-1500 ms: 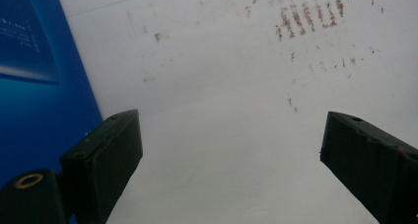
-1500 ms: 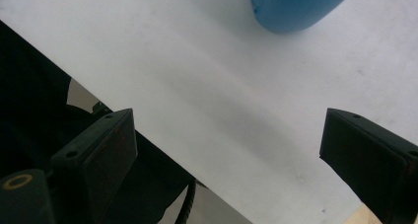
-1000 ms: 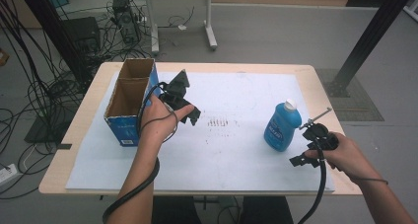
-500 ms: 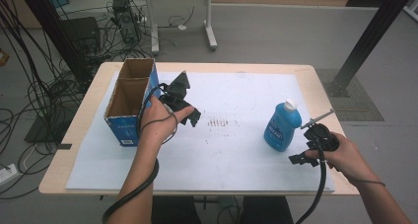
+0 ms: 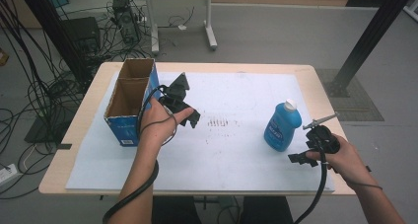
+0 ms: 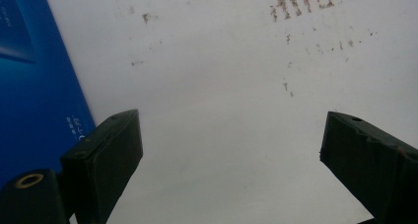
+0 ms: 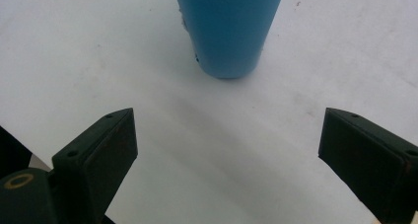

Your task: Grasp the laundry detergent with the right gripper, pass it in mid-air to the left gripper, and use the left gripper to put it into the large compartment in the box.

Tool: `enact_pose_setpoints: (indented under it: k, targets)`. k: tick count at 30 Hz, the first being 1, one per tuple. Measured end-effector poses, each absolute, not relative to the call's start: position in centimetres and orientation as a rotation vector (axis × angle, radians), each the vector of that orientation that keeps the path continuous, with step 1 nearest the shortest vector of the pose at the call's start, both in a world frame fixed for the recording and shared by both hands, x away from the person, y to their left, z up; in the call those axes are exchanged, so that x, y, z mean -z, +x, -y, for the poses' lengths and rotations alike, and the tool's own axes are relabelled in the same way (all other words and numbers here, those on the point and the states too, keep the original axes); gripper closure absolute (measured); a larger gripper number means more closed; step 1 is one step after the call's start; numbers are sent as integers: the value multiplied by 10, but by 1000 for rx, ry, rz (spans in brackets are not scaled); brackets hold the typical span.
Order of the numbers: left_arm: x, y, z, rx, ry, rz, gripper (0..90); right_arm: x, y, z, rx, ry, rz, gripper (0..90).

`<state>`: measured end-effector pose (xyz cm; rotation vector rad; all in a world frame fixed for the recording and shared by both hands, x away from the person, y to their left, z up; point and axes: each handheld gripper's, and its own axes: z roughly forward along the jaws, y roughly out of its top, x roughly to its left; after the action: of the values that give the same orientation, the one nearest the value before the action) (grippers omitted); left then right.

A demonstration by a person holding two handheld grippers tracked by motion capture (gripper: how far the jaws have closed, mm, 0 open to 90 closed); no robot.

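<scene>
- Grey floor with tangled cables and a second desk lies behind the wooden surface (image 5: 315, 81), most of which is covered by a white sheet (image 5: 236, 150) with a patch of small brown marks near its middle.
- On that sheet a blue bottle (image 5: 282, 127) with a white cap stands upright toward the right side; an open-topped cardboard box (image 5: 129, 101) with blue sides sits at the left edge.
- Judging from the layout, the work in hand looks like the approach to picking up the bottle, probably to carry it to the box; the grasp has not yet begun.
- Right hand-held gripper (image 5: 301, 159): it sits just beside the bottle on the near right side, apart from it. In the right gripper view its jaws stand wide apart with nothing between them but bare sheet, and the bottle's base (image 7: 227, 31) is straight ahead, centred between them.
- Left hand-held gripper (image 5: 191, 118): held just beside the box's right wall, tilted down toward the sheet. In the left gripper view its jaws are also spread wide and empty, with the blue box side (image 6: 34, 81) at the left edge.
- Next move, as I judge it: push the right hand-held gripper forward until the jaws straddle the bottle's body, keep it level so the bottle is not tipped, then close.
</scene>
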<state>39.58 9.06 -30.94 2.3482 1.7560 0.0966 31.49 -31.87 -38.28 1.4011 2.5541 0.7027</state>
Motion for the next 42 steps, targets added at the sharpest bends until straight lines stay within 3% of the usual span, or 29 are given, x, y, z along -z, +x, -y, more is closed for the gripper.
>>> enact_pose_setpoints:
  k: [42]
  targets:
    - [312, 396, -94, -72, 2341, -1759, 94, 402, 310, 324, -1040, 1300, -2304, 67]
